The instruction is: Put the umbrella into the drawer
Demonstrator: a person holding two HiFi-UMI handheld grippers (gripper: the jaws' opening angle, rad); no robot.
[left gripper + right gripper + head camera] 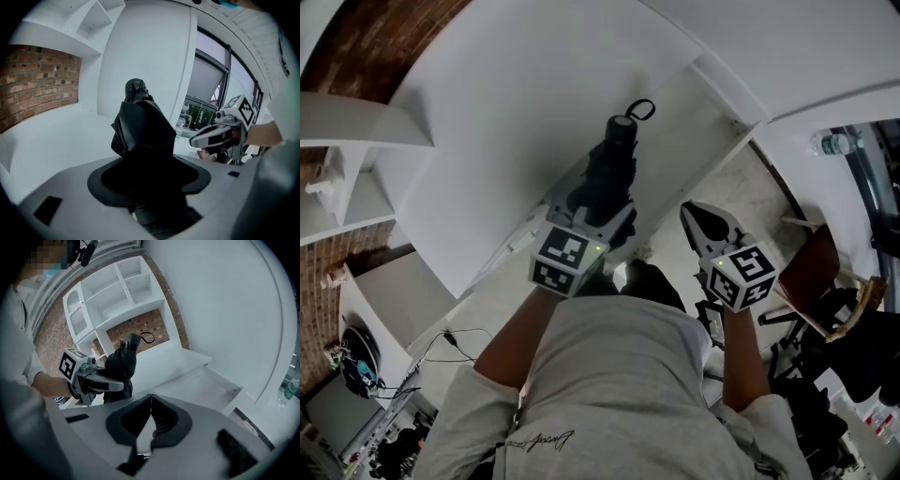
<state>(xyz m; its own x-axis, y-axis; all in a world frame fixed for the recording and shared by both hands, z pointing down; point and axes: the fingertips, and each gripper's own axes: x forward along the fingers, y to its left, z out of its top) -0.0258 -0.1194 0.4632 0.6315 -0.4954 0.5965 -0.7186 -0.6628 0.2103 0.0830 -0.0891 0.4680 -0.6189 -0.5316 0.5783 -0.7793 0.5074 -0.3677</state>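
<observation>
Left claw (592,214): jaws spread wide and clamped round the folded black umbrella (614,159), gripped on the bunched canopy, not on the shaft. Handle (623,129) points away from me, with the wrist loop (640,109) hanging off its end. The umbrella is held in the air over the open white drawer (206,387) and is not yet inside it.

Right claw (151,404): jaws pressed together with nothing between them, carried just beside the left.

Risks from here, as I judge them:

1. Slip. The pads bear on loose fabric, which can slide over the ribs beneath it. A tilt or a knock could let the umbrella rotate in the grip or drop early.
2. Snag. The loop could catch on the drawer's edge or front wall during lowering.
3. Bad fit. If the umbrella goes in crosswise it could bridge the side walls and rest on the rims. It should lie along the drawer's length (I cannot tell whether the length fits).
4. Collision. The right claw is close enough to bump the left or the drawer wall.
5. Release. Opening too high would let it bounce or roll out.
</observation>
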